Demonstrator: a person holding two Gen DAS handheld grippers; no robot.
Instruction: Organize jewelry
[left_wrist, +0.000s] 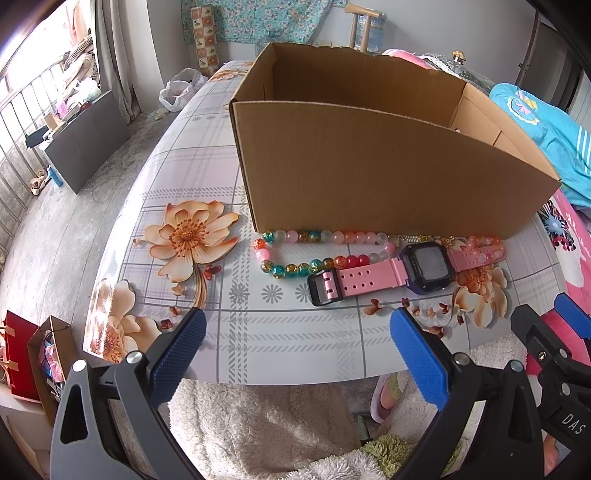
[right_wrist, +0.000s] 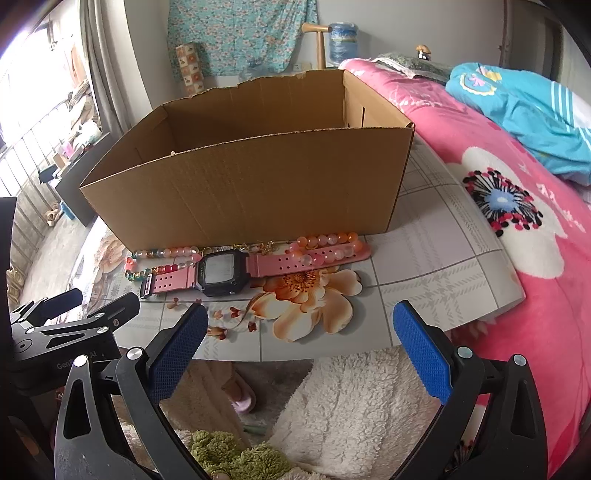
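Note:
A pink-strapped digital watch (left_wrist: 406, 271) (right_wrist: 221, 271) lies flat on the table in front of an open cardboard box (left_wrist: 369, 173) (right_wrist: 258, 184). A string of coloured glass beads (left_wrist: 295, 254) (right_wrist: 166, 254) loops beside and under the watch, along the box's near wall. More pink and orange beads (left_wrist: 484, 245) (right_wrist: 328, 245) lie at the watch's right strap. My left gripper (left_wrist: 297, 345) hangs open over the table's near edge, short of the watch, with nothing between its fingers. My right gripper (right_wrist: 301, 341) is open too, to the right of the watch. The box's inside is mostly hidden.
The small table (left_wrist: 280, 339) (right_wrist: 436, 243) has a floral plaid cover. A bed with a pink quilt (right_wrist: 517, 206) and a blue garment (right_wrist: 524, 110) adjoins its right side. A fluffy white fabric (right_wrist: 351, 413) lies below the near edge. The floor (left_wrist: 66, 236) drops away at left.

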